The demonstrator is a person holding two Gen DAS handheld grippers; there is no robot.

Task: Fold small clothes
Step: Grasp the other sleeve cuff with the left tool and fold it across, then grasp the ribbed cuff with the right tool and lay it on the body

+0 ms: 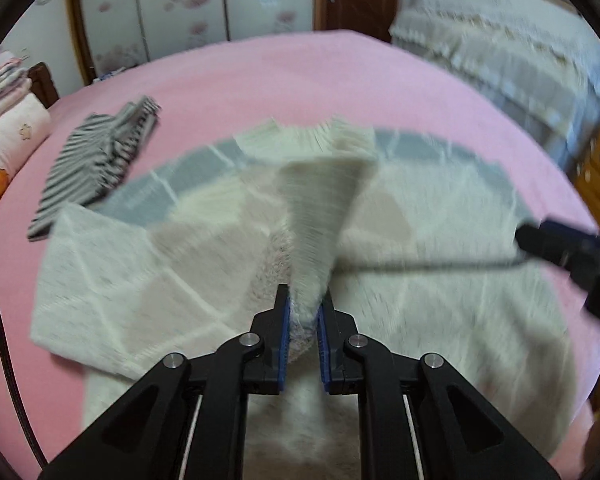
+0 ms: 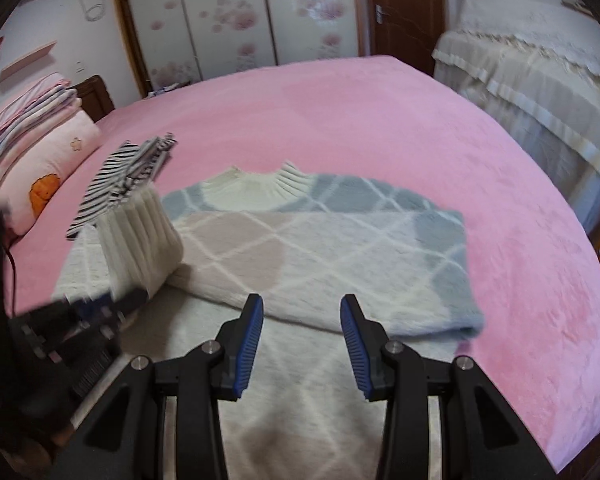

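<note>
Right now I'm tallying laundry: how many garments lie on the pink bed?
2. The fuzzy cream diamond-pattern sweater lies mid-bed, one sleeve gripped by the left tongs. The black-and-white striped top lies crumpled beyond it, near the pillows. Others may be out of view.

Home bedroom: pink-covered bed (image 2: 380,120), stacked pillows (image 2: 40,128) at left, floral wardrobe doors (image 2: 236,12) top centre, lace-covered furniture (image 2: 540,80) right.

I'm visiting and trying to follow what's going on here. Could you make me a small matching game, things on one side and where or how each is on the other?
Things:
1. fluffy cream diamond-pattern sweater
2. black-and-white striped garment
3. left hand-held gripper
4. right hand-held gripper

States:
A. open, holding nothing
B. spread on the pink bedspread, one sleeve folded across
C. shut on a ribbed cuff
D. crumpled near the pillow

Pairs: 1-B, 2-D, 3-C, 4-A
</note>
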